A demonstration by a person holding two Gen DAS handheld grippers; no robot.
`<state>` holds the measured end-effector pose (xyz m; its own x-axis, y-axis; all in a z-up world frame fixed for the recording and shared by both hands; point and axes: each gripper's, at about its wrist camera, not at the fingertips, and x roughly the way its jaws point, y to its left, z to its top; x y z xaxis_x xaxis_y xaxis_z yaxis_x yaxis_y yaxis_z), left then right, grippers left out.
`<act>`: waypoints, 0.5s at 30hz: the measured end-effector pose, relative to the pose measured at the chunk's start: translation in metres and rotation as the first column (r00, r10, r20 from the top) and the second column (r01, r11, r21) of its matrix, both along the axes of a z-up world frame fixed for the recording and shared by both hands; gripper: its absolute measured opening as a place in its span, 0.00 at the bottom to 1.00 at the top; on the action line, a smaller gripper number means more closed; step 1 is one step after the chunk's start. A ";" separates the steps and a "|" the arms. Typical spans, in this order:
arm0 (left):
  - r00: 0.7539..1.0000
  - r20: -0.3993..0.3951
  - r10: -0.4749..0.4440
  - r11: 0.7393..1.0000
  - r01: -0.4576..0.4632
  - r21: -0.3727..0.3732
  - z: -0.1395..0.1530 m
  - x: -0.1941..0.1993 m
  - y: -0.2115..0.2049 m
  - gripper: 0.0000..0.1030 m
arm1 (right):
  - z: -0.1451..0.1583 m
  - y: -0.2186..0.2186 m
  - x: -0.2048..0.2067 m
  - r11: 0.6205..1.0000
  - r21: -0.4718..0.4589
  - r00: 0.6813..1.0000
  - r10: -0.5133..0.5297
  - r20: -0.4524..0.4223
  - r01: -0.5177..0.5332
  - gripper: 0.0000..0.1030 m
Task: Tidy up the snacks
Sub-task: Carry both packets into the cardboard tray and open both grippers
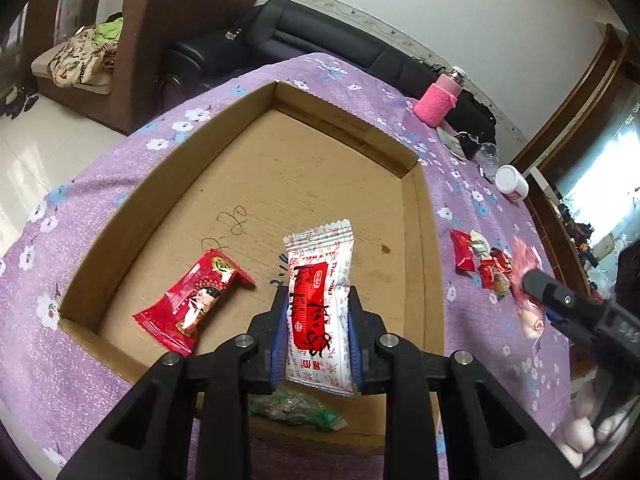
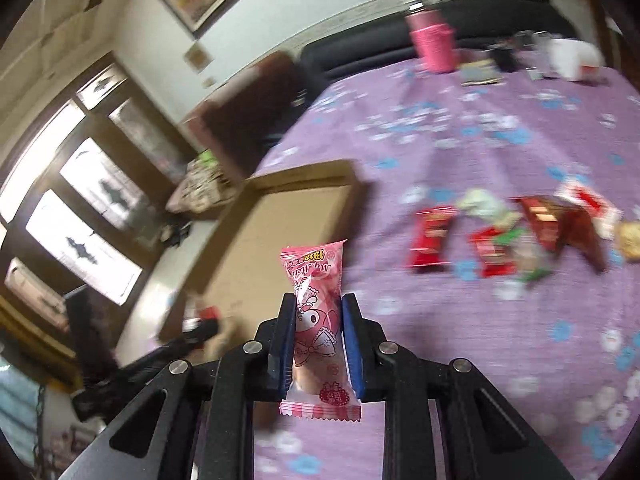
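My left gripper is shut on a white and red snack packet, held above the floor of a shallow cardboard box. A red snack packet lies flat in the box, and a green packet shows near the box's front wall. My right gripper is shut on a pink candy packet, raised over the purple cloth. The same gripper and pink packet appear at the right of the left wrist view. A loose pile of snacks lies on the cloth to the right.
A purple flowered cloth covers the table. At its far end stand a pink bottle, a white jar, a clear cup and small dark items. A black sofa and a brown armchair stand behind the table.
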<state>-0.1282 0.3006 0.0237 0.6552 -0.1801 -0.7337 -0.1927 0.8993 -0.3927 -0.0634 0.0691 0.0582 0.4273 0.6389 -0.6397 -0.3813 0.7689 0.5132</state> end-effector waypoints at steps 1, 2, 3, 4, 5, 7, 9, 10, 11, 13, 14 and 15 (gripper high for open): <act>1.000 -0.006 0.001 1.000 -0.001 0.001 -0.002 0.001 0.002 0.23 | -0.001 0.012 0.002 1.000 0.011 1.000 0.027 -0.013 -0.027 0.24; 1.000 -0.012 0.001 1.000 -0.001 0.005 -0.002 0.002 0.003 0.23 | -0.001 0.022 0.004 0.999 0.012 0.999 0.046 -0.018 -0.046 0.24; 1.000 -0.018 0.003 1.000 -0.003 0.009 -0.003 0.003 0.004 0.25 | -0.002 0.033 0.006 0.998 0.001 0.998 0.064 -0.019 -0.064 0.24; 1.000 -0.026 0.006 1.000 -0.006 0.003 -0.004 0.005 0.006 0.25 | -0.005 0.047 0.007 0.997 -0.021 0.997 0.080 -0.018 -0.080 0.24; 1.000 -0.028 0.006 1.000 -0.006 -0.013 -0.003 0.005 0.008 0.27 | -0.008 0.057 0.009 0.995 -0.036 0.995 0.093 -0.023 -0.094 0.24; 1.000 -0.012 0.006 0.999 -0.007 -0.045 0.000 0.003 0.012 0.41 | -0.016 0.074 0.012 0.991 -0.058 0.992 0.120 -0.042 -0.122 0.24; 1.000 0.004 0.009 0.999 -0.009 -0.049 0.006 -0.001 0.014 0.48 | -0.022 0.088 0.013 0.986 -0.087 0.990 0.135 -0.050 -0.139 0.24; 1.000 0.015 0.012 0.998 -0.011 -0.057 0.009 -0.005 0.017 0.49 | -0.026 0.094 0.013 0.984 -0.101 0.989 0.140 -0.052 -0.145 0.24; 1.000 0.022 0.016 0.998 -0.014 -0.067 0.012 -0.009 0.019 0.52 | -0.030 0.097 0.014 0.982 -0.115 0.988 0.143 -0.055 -0.148 0.24; 0.998 0.047 0.034 0.995 -0.030 -0.091 0.020 -0.020 0.027 0.55 | -0.037 0.103 0.015 0.978 -0.139 0.987 0.149 -0.067 -0.157 0.24; 0.997 0.062 0.045 0.995 -0.039 -0.096 0.024 -0.026 0.031 0.56 | -0.041 0.106 0.014 0.975 -0.152 0.986 0.152 -0.071 -0.161 0.25; 0.996 0.076 0.056 0.994 -0.048 -0.096 0.028 -0.030 0.034 0.59 | -0.044 0.108 0.014 0.973 -0.167 0.986 0.151 -0.072 -0.161 0.26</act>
<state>-0.1586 0.3351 0.0520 0.7206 -0.2103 -0.6607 -0.2031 0.8471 -0.4912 -0.0493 0.1767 0.0142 0.2898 0.5734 -0.7663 -0.4765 0.7808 0.4040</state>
